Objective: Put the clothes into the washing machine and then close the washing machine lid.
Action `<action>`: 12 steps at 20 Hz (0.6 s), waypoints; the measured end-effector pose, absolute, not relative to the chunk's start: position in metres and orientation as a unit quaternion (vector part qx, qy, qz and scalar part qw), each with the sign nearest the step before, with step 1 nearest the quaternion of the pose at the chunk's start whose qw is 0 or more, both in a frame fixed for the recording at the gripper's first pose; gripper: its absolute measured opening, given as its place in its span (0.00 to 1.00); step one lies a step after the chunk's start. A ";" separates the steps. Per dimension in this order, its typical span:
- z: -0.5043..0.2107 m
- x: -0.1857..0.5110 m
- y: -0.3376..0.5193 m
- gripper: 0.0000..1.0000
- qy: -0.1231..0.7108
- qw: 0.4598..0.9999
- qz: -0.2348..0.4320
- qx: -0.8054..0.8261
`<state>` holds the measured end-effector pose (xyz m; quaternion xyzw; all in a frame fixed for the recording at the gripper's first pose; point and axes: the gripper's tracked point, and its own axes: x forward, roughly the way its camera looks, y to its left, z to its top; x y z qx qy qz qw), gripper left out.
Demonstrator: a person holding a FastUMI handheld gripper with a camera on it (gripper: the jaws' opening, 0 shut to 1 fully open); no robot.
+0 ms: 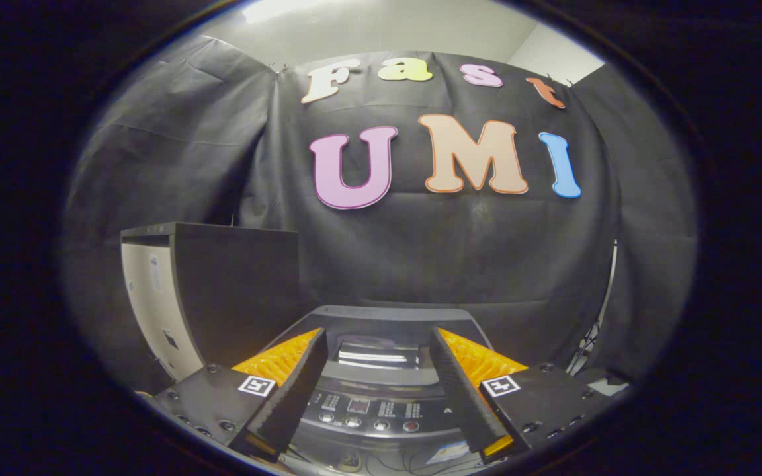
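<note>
Item: dark grey top-loading washing machine (381,390) with glass lid (lying flat), directly ahead between fingers; gripper (378,340) spread, holding nothing.

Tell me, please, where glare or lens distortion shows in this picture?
Gripper view: glare streaks lie on the washing machine lid beyond the open gripper; fisheye bending curves the booth wall and the dark cabinet; the control panel between the fingers is dim.

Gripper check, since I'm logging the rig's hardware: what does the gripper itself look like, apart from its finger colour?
The gripper has two long, flat, wedge-shaped fingers with finely ribbed inner faces. Each sits on a dark, boxy carriage with round screw heads and a small square black-and-white tag. Behind each finger is an orange ridged panel. No cables are visible on it.
</note>
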<state>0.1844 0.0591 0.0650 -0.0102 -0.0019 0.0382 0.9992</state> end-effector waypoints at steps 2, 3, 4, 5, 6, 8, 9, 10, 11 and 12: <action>0.050 0.167 0.058 0.97 -0.001 0.999 0.049 -0.017; 0.043 0.160 0.058 0.97 0.000 0.998 0.057 -0.018; 0.037 0.152 0.058 0.97 0.001 0.998 0.064 -0.017; 0.031 0.143 0.058 0.97 0.001 0.997 0.071 -0.012; 0.026 0.136 0.059 0.97 0.000 0.997 0.078 -0.008; 0.015 0.122 0.060 0.97 0.000 0.996 0.084 -0.002; 0.010 0.115 0.057 0.97 0.000 0.996 0.085 -0.002; 0.005 0.109 0.054 0.97 0.002 0.997 0.083 -0.002; 0.002 0.103 0.050 0.97 0.004 0.997 0.079 0.000; -0.001 0.098 0.046 0.97 0.004 0.997 0.074 0.003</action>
